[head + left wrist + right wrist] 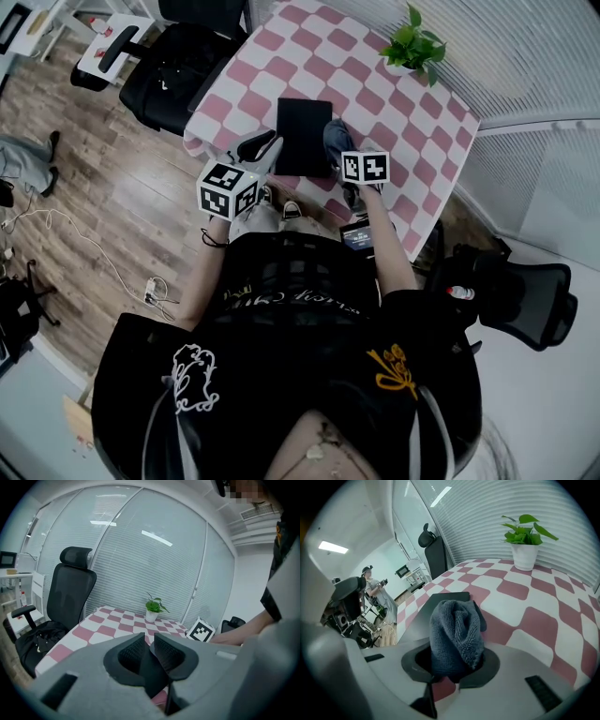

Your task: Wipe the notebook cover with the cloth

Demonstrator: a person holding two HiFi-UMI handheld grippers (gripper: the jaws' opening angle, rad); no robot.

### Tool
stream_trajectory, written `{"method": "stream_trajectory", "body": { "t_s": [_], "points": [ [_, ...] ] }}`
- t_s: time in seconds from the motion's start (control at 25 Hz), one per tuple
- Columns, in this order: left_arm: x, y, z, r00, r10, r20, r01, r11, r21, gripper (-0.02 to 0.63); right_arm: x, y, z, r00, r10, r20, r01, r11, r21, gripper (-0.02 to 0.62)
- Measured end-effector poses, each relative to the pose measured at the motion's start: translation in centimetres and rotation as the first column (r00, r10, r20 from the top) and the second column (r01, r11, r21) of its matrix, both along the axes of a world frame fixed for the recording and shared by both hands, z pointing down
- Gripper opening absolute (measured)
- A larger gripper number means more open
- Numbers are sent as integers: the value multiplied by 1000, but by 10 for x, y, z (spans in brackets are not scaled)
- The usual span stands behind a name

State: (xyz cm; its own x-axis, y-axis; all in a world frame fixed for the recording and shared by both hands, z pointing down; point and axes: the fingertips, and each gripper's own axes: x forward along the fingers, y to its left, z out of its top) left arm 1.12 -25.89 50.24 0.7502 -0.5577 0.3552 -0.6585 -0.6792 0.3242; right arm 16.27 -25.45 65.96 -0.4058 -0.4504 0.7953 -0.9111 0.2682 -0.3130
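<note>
My right gripper [457,662] has its jaws clamped on the bunched grey cloth [457,630], which sits at the lower right edge of the black notebook [302,136]. The notebook lies flat near the bottom edge of the checkered surface [375,89], at the frame's upper middle. My left gripper [150,645] sits at the notebook's left edge, jaws drawn almost together, gripping nothing I can make out.
</note>
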Motion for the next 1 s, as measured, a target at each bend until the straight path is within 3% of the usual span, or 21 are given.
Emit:
{"method": "stream_trajectory", "body": {
  "t_s": [0.28,0.68,0.84,1.0],
  "points": [
    [-16,-2,1,998,-55,4,55,998,0,63,-53,8,-29,990,-135,45,131,988,79,87],
    [-27,0,1,996,-84,7,84,996,0,63,-153,40,-26,939,-320,128,314,947,65,87],
    [-26,3,2,997,-77,8,78,997,-3,63,-162,51,-4,931,-352,94,353,936,10,87],
    [-24,5,1,998,-67,8,67,998,-2,63,-158,53,3,938,-331,106,333,943,3,87]
  ]
}}
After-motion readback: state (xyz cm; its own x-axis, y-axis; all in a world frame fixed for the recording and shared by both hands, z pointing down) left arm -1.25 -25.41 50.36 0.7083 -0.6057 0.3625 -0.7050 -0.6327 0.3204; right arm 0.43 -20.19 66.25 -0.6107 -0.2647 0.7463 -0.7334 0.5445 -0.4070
